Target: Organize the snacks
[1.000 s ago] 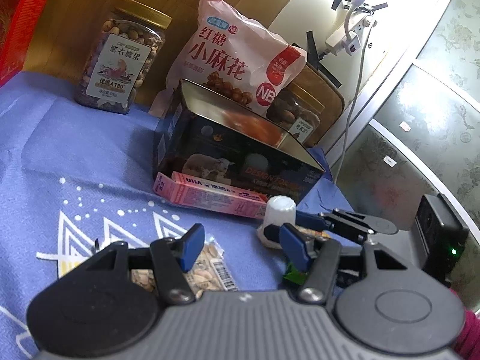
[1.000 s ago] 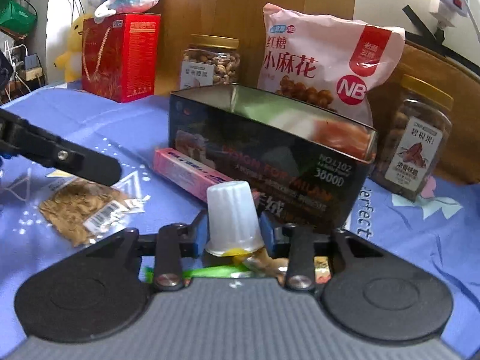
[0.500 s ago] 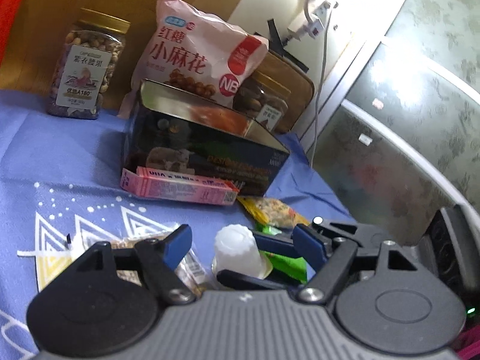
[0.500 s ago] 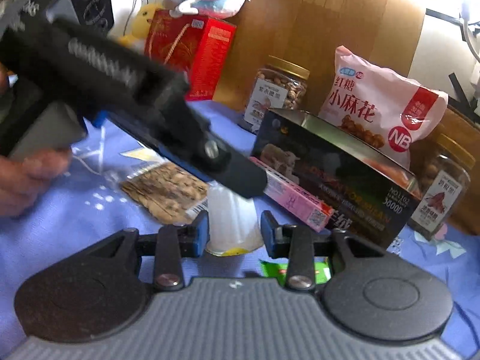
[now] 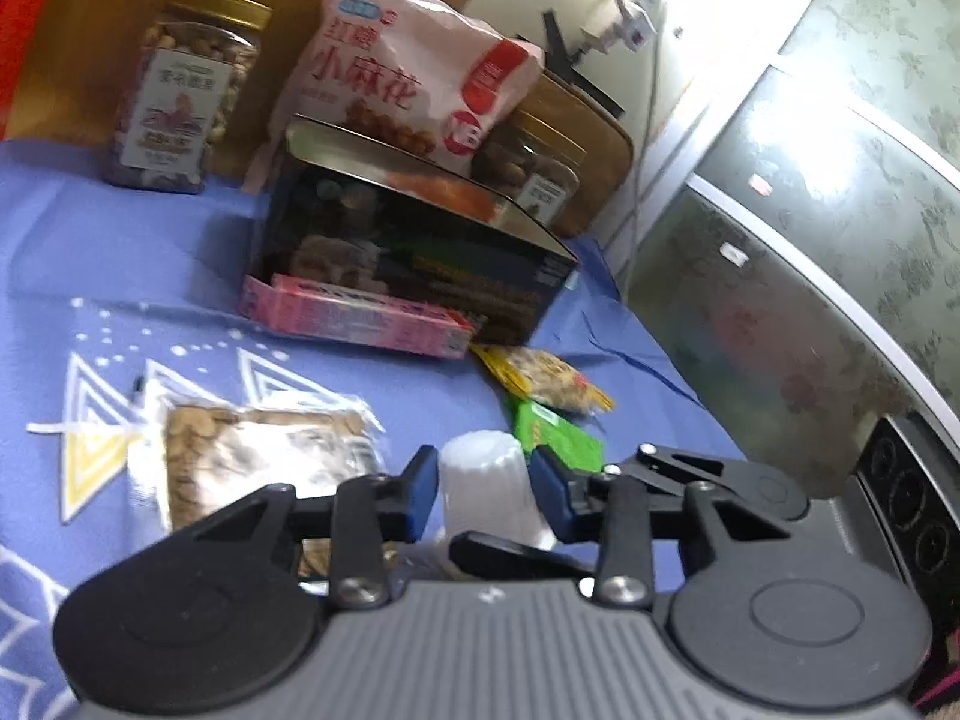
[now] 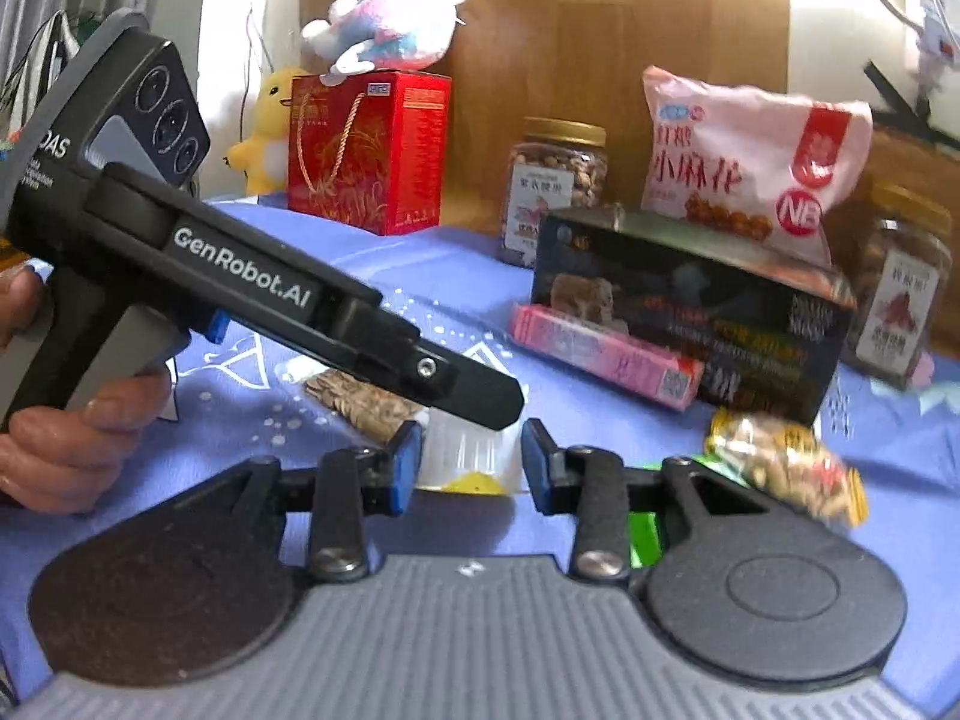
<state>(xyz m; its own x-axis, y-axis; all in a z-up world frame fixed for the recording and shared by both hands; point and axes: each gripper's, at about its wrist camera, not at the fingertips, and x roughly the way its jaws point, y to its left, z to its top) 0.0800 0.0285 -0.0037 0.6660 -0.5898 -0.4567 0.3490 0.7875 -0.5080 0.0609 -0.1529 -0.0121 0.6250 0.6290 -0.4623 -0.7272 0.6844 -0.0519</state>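
Two tools now bracket the jelly cup (image 5: 486, 480): my left gripper (image 5: 483, 495) has narrowed around it, though I cannot tell if it grips, while my right gripper (image 6: 471, 468) stays clenched on it; handover looks close, with the tin box (image 5: 420, 252) at 12 o'clock

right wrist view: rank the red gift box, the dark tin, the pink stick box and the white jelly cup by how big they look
1. dark tin
2. red gift box, close to the tin; it stands farther back, so their order is unsure
3. pink stick box
4. white jelly cup, partly hidden behind the left tool
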